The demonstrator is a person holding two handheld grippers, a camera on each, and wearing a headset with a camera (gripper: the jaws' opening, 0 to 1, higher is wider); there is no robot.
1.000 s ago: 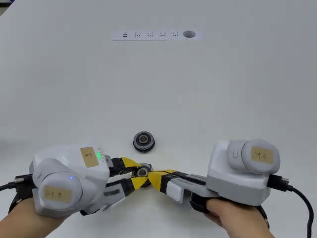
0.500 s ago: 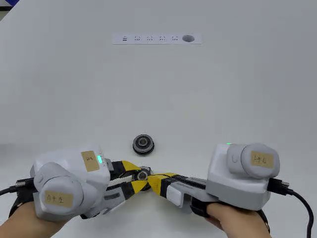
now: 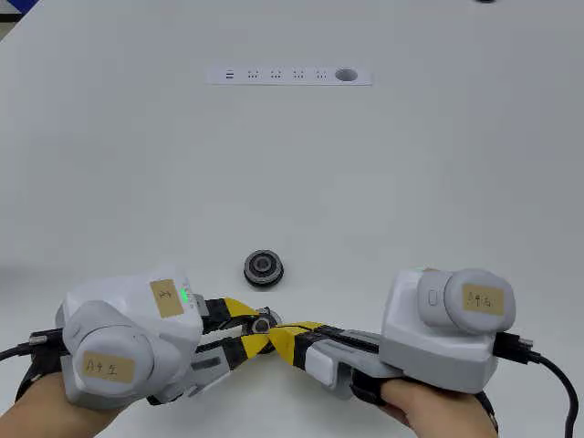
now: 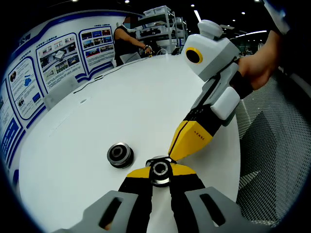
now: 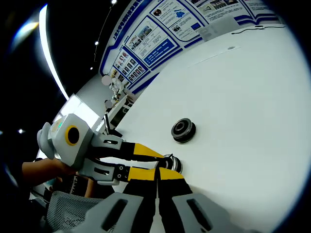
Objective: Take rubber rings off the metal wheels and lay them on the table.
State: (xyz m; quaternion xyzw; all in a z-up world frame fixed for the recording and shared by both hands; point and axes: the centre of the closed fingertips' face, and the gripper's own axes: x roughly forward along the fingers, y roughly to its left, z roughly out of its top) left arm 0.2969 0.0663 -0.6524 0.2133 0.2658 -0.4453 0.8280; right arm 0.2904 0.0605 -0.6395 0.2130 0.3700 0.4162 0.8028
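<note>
Near me, my left gripper stays clamped on the wheel. My right gripper, jaws together, still noses its rubber ring. Nothing's shifted, so the ring's still on. A second wheel sits on the table beyond.

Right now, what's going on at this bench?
A person is working with a gripper in each hand over a white table. The left gripper is shut on a small metal wheel and holds it just above the tabletop. The right gripper, jaws closed, meets that wheel's rim from the other side, apparently going for its rubber ring. A second wheel lies on the table just beyond them.
</note>
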